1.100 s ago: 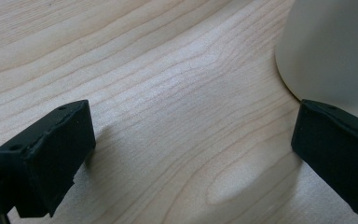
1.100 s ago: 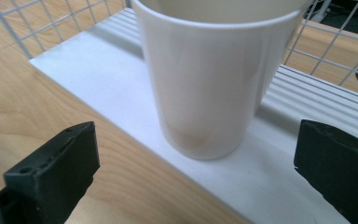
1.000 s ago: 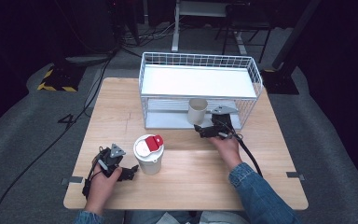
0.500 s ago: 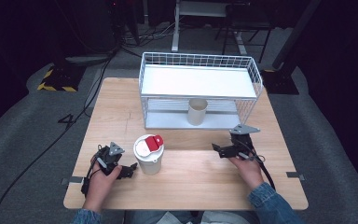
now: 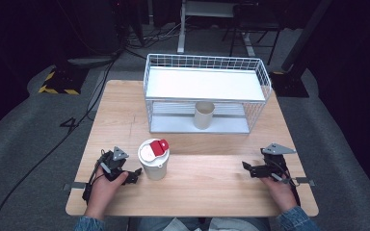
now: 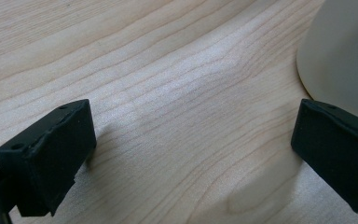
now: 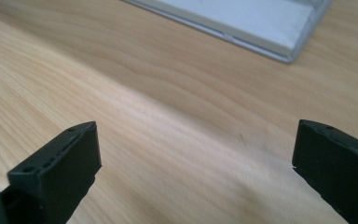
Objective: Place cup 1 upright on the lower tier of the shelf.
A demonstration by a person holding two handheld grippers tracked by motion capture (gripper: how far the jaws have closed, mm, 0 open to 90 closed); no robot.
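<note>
Both grippers gape, empty. My left gripper (image 5: 136,174) beside lidded cup (image 5: 154,159), right gripper (image 5: 247,167) well apart. Best square left jaws around cup, squeeze low, keep upright.

lidded cup (image 5: 154,159) front-left on table (image 5: 125,110); wire rack (image 5: 207,94) behind; small cup (image 5: 204,114) inside rack

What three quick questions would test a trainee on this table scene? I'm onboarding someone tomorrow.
1. True or false: the left gripper is shut on the lidded cup.
2. Where does the plain cup stand? A) top shelf of the wire rack B) its bottom shelf C) on the table
3. What colour is the lidded cup's tab?

Key: 1 false, its jaws stand open beside the cup; 2 B; 3 red.
</note>
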